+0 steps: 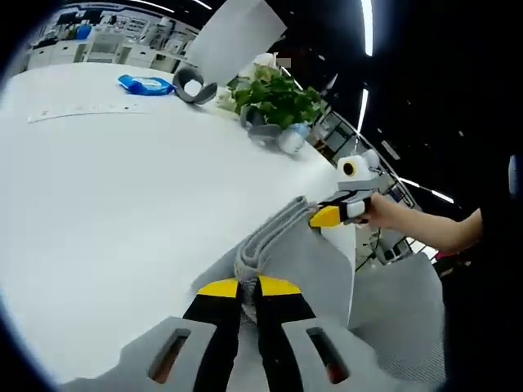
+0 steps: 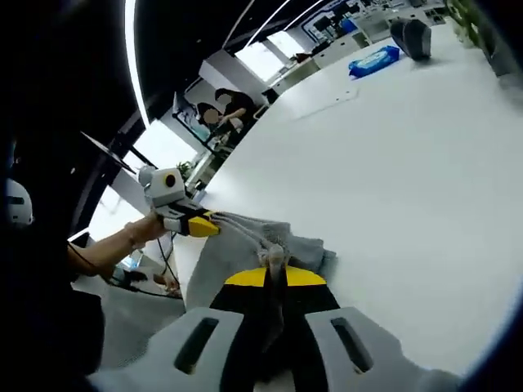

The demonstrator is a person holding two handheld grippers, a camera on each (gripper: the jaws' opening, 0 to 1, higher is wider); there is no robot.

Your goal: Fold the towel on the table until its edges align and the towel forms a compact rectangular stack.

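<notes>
Grey towel (image 1: 294, 245) lies at the near edge of the white table (image 1: 106, 188), one edge gathered up. Two grippers work it: the left gripper (image 1: 248, 286) is clenched on a bunched fold, and the right gripper (image 2: 274, 275) is clamped on another corner. Farther back, one grey pot (image 1: 260, 129) holds a leafy plant (image 1: 274, 94); one blue wipes pack (image 1: 145, 84) lies nearby.

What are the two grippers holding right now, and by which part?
Both grippers, left and right, are shut on the grey cloth towel, each pinching a bunched edge of it above the white table.
</notes>
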